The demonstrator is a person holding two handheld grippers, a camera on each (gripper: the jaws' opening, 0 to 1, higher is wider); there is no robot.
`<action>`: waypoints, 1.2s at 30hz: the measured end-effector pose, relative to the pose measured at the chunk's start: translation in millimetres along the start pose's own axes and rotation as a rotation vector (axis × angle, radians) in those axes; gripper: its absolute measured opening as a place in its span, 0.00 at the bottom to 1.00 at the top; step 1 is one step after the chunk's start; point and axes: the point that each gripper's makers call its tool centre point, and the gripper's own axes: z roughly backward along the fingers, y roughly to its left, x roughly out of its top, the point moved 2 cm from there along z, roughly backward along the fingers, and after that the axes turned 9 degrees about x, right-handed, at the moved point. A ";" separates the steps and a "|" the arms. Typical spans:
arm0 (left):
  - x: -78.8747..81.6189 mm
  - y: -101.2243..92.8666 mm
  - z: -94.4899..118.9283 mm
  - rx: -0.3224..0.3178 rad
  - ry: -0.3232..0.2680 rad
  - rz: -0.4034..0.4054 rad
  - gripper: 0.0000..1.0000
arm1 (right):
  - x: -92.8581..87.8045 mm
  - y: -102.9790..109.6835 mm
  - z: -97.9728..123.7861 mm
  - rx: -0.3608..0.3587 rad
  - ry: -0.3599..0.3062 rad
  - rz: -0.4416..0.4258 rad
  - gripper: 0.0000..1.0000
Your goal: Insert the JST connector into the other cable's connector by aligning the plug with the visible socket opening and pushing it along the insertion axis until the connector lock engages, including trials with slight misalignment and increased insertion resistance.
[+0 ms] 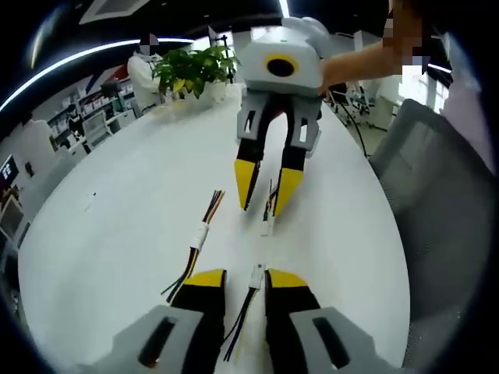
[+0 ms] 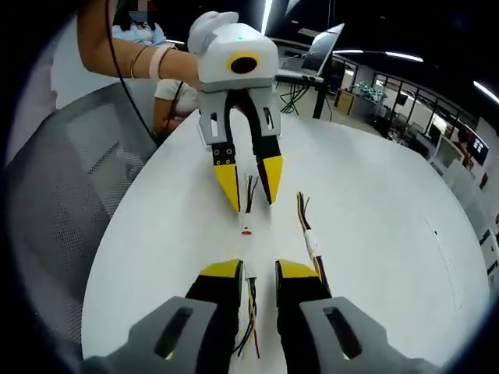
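The small white connector point(image 1: 256, 275) of one cable sits between the yellow tips of the left tool point(image 1: 245, 282), low on the white desk point(image 1: 125, 218). Its thin wires trail back between the jaws. The other cable's connector point(image 1: 267, 226) pokes out just past the tips of the right tool point(image 1: 267, 185), with its wires running up between those jaws. In the right gripper view the same two ends show again: the right tool point(image 2: 249, 274) has its white connector point(image 2: 250, 273) between its tips, and the left tool point(image 2: 250, 181) stands across from it with a small white end point(image 2: 246, 230) below its tips. Both tools look closed on their cables, the tips a little apart. The two ends face each other along one line, near but not touching, so the push should go straight along that line. A third cable point(image 1: 201, 234) lies loose beside them. A leafy plant point(image 1: 195, 68) stands far back. I see no writing to read.
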 end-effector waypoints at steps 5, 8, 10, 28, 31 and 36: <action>-6.3 -5.5 -4.3 -0.016 0.014 -0.001 0.12 | -6.4 1.5 -3.7 0.009 0.009 -0.018 0.12; -10.0 -8.4 -6.6 -0.021 0.023 -0.001 0.12 | -11.0 2.5 -6.4 0.016 0.018 -0.027 0.12; -12.6 -9.9 -7.9 -0.030 0.024 0.007 0.11 | -13.2 3.2 -7.6 0.019 0.025 -0.029 0.12; -15.4 -11.4 -11.1 -0.046 -0.003 0.030 0.05 | -16.1 3.3 -14.5 0.035 0.009 -0.049 0.07; -15.3 -11.0 -12.0 -0.049 -0.008 0.027 0.03 | -16.2 3.1 -14.7 0.036 0.007 -0.048 0.05; -14.3 -11.5 -12.6 -0.056 -0.016 0.020 0.01 | -16.4 2.3 -14.8 0.036 0.005 -0.047 0.05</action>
